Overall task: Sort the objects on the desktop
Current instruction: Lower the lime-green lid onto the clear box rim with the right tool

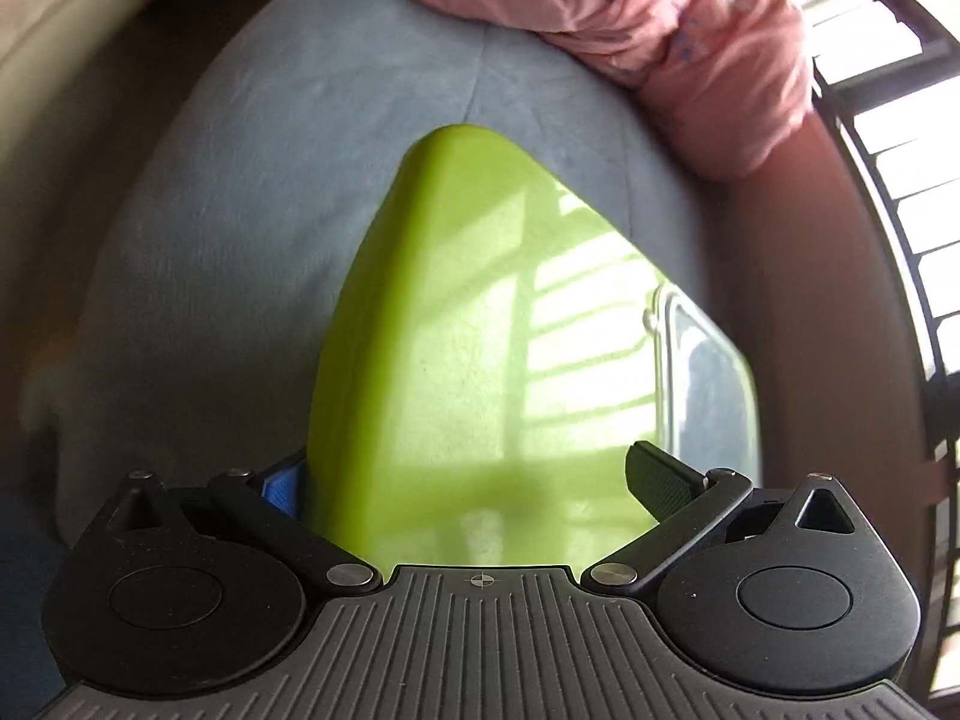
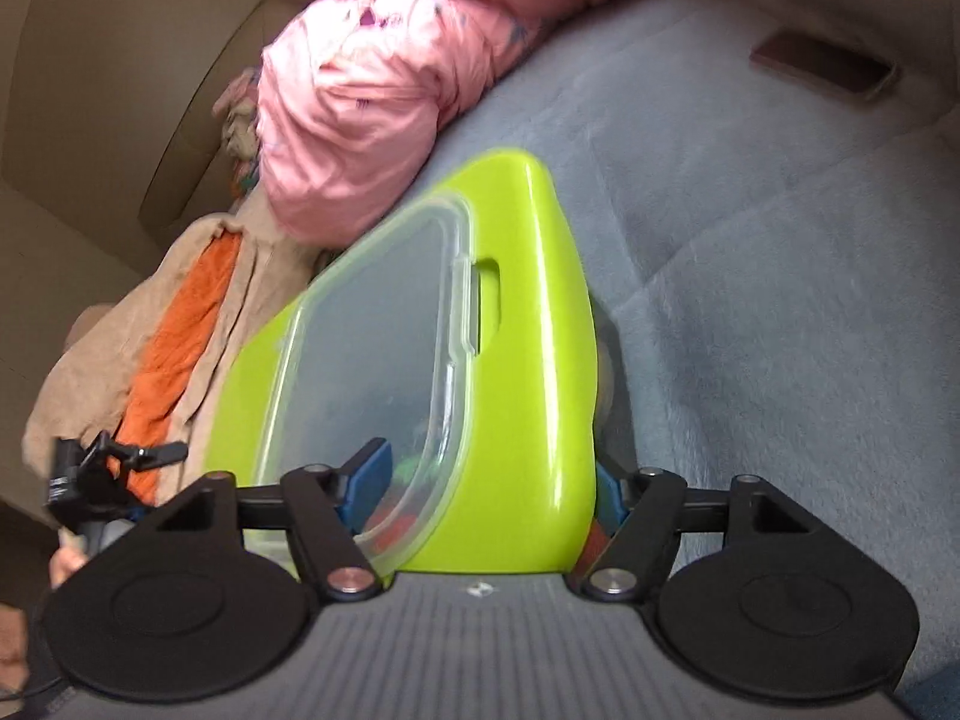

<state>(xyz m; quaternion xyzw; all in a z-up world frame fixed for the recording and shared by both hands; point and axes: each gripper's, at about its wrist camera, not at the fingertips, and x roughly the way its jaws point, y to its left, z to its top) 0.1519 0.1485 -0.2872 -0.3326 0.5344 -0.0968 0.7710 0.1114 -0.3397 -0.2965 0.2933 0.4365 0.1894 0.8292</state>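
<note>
A lime-green plastic box (image 1: 480,324) with a clear lid panel (image 1: 702,384) fills the left wrist view, held up over a blue-grey blanket (image 1: 252,192). My left gripper (image 1: 462,489) is shut on the box, one finger on each side of it. In the right wrist view the same green box (image 2: 528,372) shows its clear lid (image 2: 372,330) and handle slot (image 2: 486,306). My right gripper (image 2: 489,492) is shut on the box, its blue pads pressed against the lid and the far side. Colourful items show faintly through the lid.
A person in a pink shirt (image 1: 600,6) leans over the blanket, with an arm (image 1: 798,312) at the right. Beige and orange cloth (image 2: 174,348) lies at the left. A brown flat object (image 2: 822,63) lies on the blanket (image 2: 780,276) at far right. A barred window (image 1: 900,138) is at the right.
</note>
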